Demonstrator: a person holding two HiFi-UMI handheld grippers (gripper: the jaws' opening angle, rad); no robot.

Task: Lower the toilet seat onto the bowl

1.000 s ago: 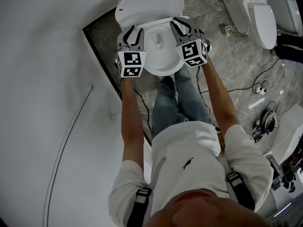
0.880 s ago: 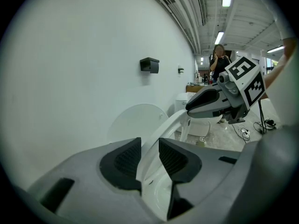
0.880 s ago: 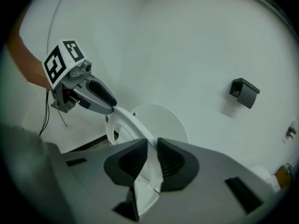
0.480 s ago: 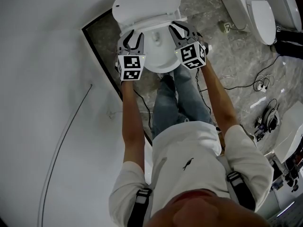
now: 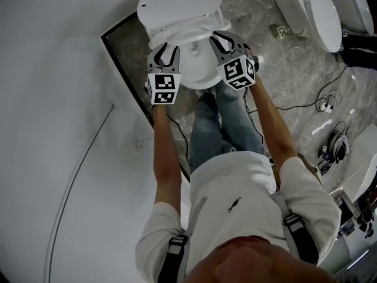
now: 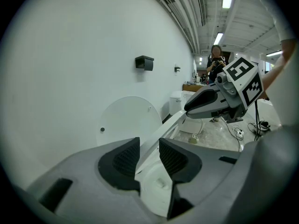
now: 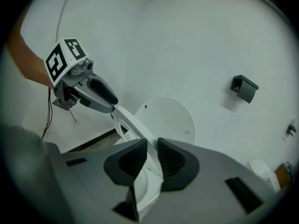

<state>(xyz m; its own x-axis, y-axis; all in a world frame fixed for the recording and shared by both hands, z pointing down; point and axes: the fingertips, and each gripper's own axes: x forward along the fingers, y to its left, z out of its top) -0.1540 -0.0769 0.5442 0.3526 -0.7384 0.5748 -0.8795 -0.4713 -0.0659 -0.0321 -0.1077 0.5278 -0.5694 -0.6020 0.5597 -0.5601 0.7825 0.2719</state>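
In front of the person, on a grey stone floor (image 5: 283,81) next to a white wall (image 5: 53,69), is a white toilet. Its round lid (image 5: 179,2) stands up and leans back against the wall. The toilet seat (image 5: 188,33) is not flat on the bowl (image 5: 197,75). It is tipped up at a slant, with its front edge in the air above the bowl and in front of the lid. 2 claws hold it, 1 on each side. The left claw (image 5: 165,52) is closed on the left side of the seat. In the left gripper view, the thin white edge of the seat (image 6: 170,125) runs right between that claw's 2 dark pads (image 6: 124,160), and both pads squeeze it. The right claw (image 5: 222,40) is closed on the right side the same way. In the right gripper view, the seat (image 7: 133,122) sits tight between its pads (image 7: 173,162) and goes across to the left claw (image 7: 105,99) on the other side. Both claws point forward and a bit down. A small black box (image 6: 145,62) is fixed to the wall above the toilet. More white toilets (image 5: 321,10) stand off to the person's right, and some dark cables (image 5: 324,105) lie on the floor near them.
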